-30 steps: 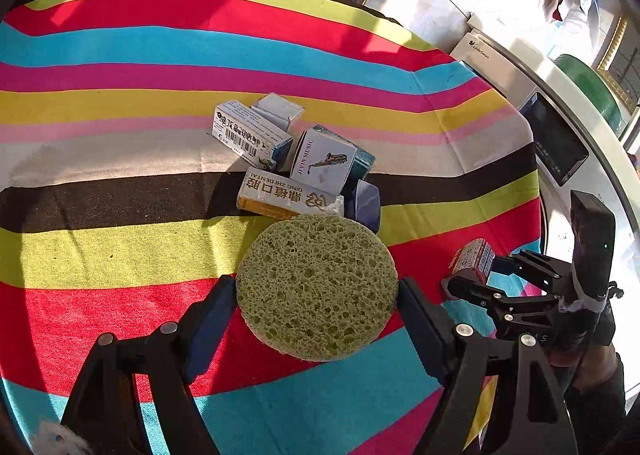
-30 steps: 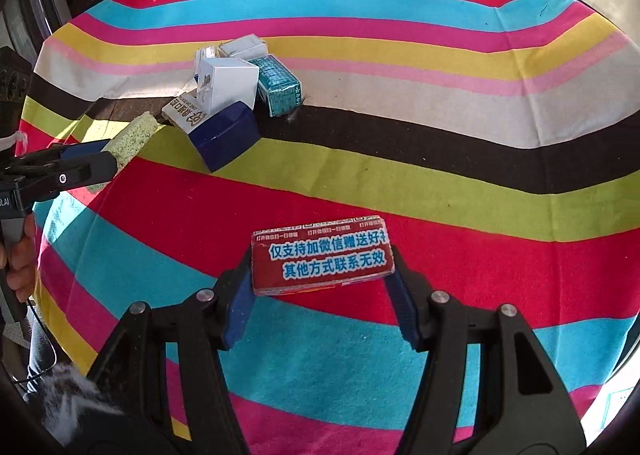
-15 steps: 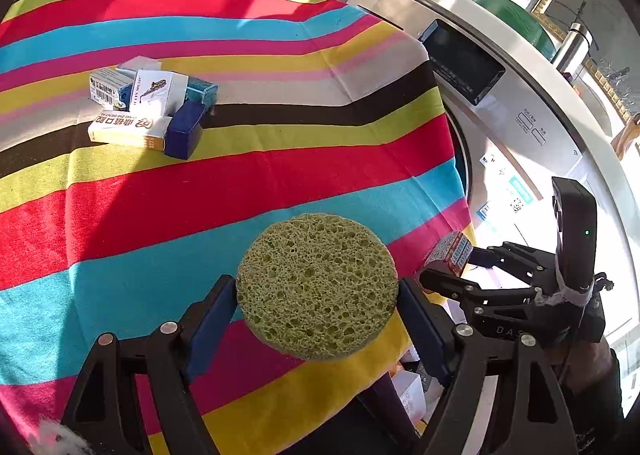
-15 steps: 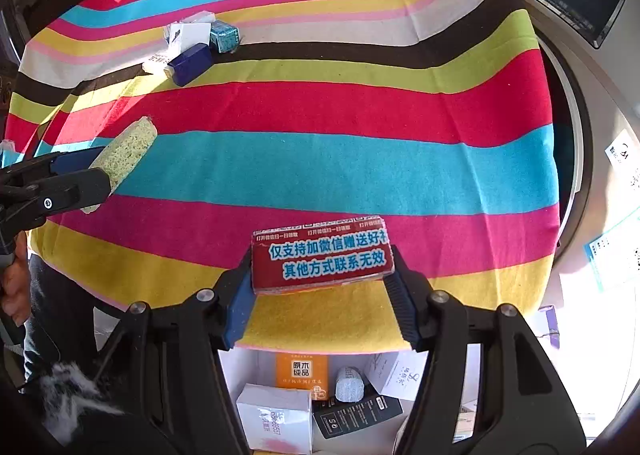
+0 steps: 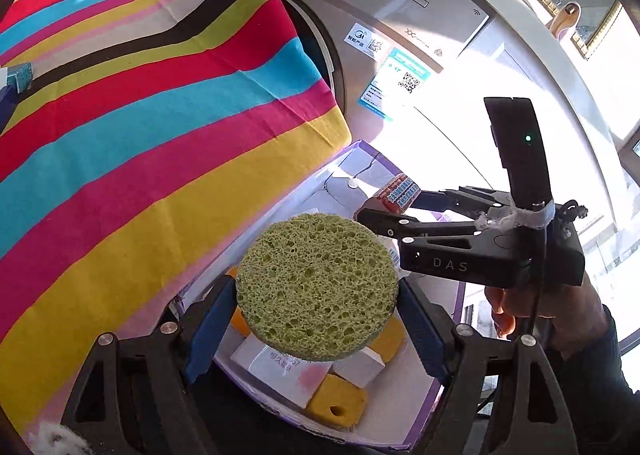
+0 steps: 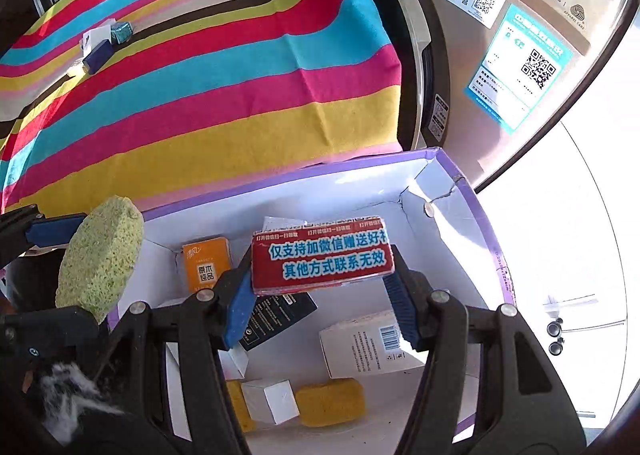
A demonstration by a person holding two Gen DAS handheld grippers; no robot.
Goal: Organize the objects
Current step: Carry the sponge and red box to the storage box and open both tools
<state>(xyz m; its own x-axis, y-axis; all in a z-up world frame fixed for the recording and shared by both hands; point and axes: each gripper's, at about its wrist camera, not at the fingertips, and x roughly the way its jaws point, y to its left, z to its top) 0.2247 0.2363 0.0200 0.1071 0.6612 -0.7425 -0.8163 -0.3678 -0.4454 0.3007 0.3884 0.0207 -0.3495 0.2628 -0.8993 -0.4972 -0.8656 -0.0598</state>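
Both grippers have swung off the striped cloth (image 6: 224, 95) and now hang over the purple-rimmed box (image 6: 486, 231) beside the washing machine (image 5: 400, 7). Left gripper (image 5: 316, 319) clamps the green round sponge (image 5: 316, 287), which hides much of the box's contents; right gripper (image 6: 320, 295) clamps the red packet (image 6: 322, 257). Yellow sponges (image 6: 330, 401) and cartons lie partly covered below.

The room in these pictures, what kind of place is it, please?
Most likely a home laundry corner or balcony. A front-loading washing machine stands beside a table under a striped cloth, and a purple-rimmed cardboard box below holds small household packages and sponges. Strong daylight suggests windows nearby.
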